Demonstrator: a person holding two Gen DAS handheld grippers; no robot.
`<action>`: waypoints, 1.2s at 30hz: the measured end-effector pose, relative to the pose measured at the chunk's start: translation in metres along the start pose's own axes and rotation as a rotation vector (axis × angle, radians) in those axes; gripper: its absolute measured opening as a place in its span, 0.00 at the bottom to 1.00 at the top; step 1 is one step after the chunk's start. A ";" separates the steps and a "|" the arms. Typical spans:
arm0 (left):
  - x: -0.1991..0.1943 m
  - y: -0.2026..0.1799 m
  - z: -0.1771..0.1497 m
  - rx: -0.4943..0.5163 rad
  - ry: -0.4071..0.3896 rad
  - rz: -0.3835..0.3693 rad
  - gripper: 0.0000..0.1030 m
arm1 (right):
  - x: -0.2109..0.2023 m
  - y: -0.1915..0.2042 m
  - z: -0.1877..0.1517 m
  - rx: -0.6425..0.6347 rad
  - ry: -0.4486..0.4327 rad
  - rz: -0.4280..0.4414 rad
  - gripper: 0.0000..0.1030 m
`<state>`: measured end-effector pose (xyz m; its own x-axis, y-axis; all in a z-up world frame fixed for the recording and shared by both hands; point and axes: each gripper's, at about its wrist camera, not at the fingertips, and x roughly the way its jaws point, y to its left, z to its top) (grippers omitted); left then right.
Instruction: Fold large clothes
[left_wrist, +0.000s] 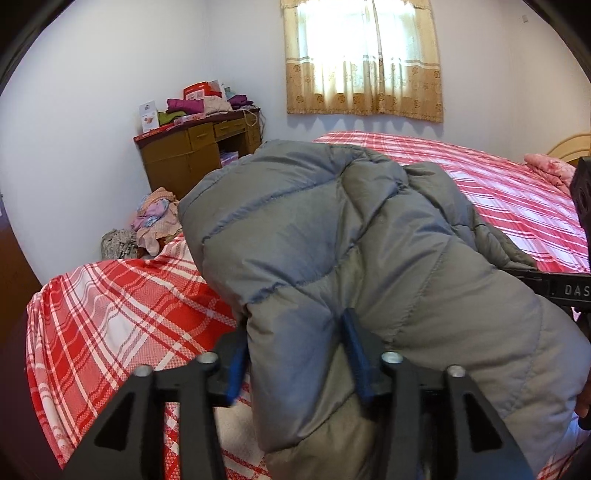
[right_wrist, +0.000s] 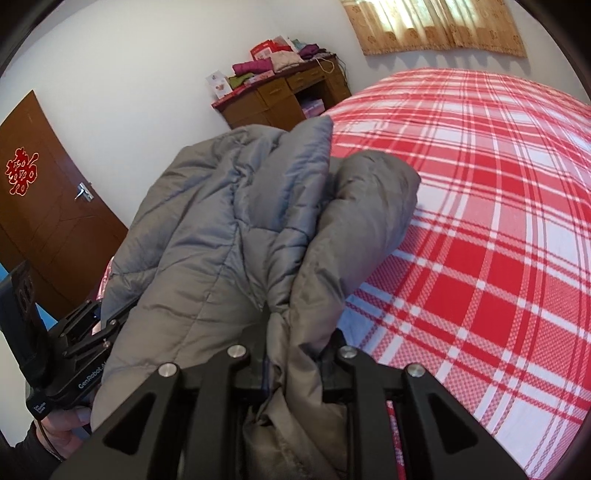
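Folding a grey padded coat over a red plaid bedspread, a person works two tongs. The left gripper stands spread, a coat fold loose between its blue pads, apparently letting go. The right gripper pinches bunched fabric at 6 o'clock, likely steadying the bundle as it settles.

Red plaid bed, grey padded coat on it
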<state>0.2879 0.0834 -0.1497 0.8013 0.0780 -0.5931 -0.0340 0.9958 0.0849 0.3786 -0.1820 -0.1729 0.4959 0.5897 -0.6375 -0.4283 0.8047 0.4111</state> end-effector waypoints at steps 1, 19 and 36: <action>0.002 0.001 -0.001 -0.002 0.000 0.021 0.65 | 0.001 -0.001 -0.001 0.001 0.003 -0.002 0.20; 0.026 0.023 -0.005 -0.077 0.017 0.031 0.96 | 0.010 -0.010 -0.010 0.044 0.010 -0.045 0.38; 0.037 0.033 -0.011 -0.127 0.036 0.004 0.99 | 0.010 -0.009 -0.017 0.050 -0.007 -0.092 0.51</action>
<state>0.3098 0.1195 -0.1782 0.7793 0.0814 -0.6213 -0.1146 0.9933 -0.0135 0.3746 -0.1847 -0.1937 0.5372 0.5132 -0.6694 -0.3427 0.8579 0.3828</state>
